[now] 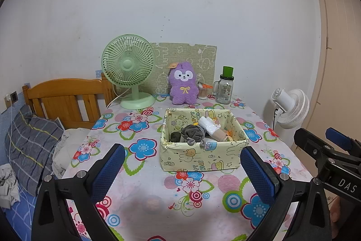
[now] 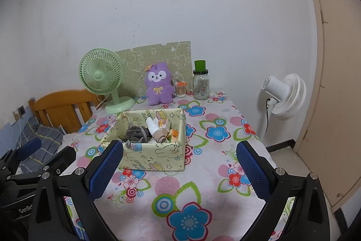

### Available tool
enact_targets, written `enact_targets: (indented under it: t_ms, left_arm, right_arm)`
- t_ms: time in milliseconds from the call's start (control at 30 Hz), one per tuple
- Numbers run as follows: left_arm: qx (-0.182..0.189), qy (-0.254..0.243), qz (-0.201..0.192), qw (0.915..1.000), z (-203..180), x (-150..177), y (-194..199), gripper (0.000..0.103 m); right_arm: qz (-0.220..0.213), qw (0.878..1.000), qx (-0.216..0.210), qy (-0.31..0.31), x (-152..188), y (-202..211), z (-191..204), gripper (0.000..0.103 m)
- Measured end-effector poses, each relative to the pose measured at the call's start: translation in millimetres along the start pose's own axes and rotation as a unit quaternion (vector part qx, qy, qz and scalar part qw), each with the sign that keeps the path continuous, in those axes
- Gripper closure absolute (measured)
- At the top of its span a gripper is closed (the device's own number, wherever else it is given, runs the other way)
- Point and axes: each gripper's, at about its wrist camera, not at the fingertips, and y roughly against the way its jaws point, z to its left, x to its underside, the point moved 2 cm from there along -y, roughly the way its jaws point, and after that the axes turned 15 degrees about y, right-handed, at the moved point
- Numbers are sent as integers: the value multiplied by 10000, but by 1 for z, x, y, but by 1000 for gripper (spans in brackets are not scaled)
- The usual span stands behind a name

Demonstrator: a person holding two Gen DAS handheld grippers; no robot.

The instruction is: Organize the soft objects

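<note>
Both the left hand-held gripper (image 1: 182, 171) and right hand-held gripper (image 2: 180, 169) gape wide, holding nothing.

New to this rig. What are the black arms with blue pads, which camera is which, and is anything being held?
There is no robot: a person holds one two-finger gripper in each hand, each with a fisheye camera looking along its fingers. One picture is from the left gripper, the other from the right gripper. Both are open and hold nothing.

On the floral tablecloth stands a yellow fabric box holding rolled soft items, including grey socks. Behind it stand a green desk fan, a purple plush toy and a glass jar with a green lid.
</note>
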Motion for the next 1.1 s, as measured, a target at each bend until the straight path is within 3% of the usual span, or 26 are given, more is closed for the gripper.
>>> enact_targets:
  t_ms: [1100]
  left_arm:
    - [20,45,24,10000,2,-2,0,0]
  right_arm:
    - [-35,9999,-101,-128,-2,2,-2,2]
